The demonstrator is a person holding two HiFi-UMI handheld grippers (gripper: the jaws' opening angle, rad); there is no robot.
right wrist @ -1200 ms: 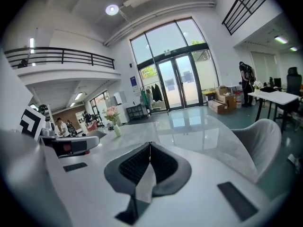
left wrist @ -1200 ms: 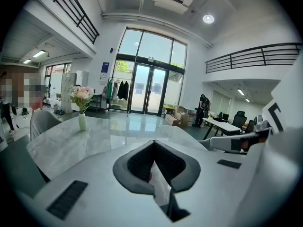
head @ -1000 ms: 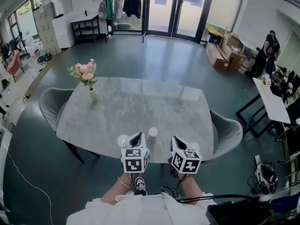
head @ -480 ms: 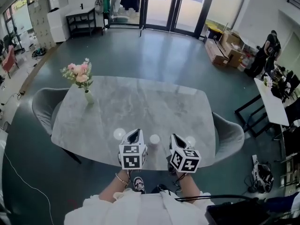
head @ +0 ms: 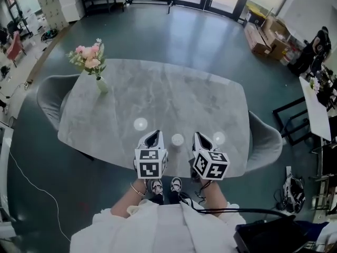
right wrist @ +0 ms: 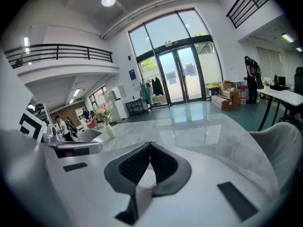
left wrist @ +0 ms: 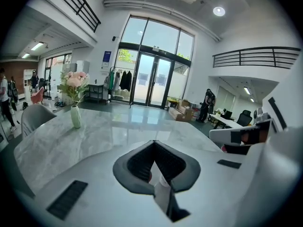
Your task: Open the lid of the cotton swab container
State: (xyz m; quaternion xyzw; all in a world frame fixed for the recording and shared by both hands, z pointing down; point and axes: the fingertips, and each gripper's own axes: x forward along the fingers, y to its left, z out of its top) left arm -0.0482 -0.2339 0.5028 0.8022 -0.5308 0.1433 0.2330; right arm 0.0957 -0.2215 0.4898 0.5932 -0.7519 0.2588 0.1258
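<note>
Both shut and empty, the left hand-held gripper and right hand-held gripper flank the lower-centre swab container (lid seemingly on), likely lining up.

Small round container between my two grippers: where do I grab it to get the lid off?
Likely clamp the container low on its side wall with the left gripper, coming from its left, and take the lid by its rim with the right gripper from the right. It stands upright between them, both sides free. Both grippers are shut; open first.
</note>
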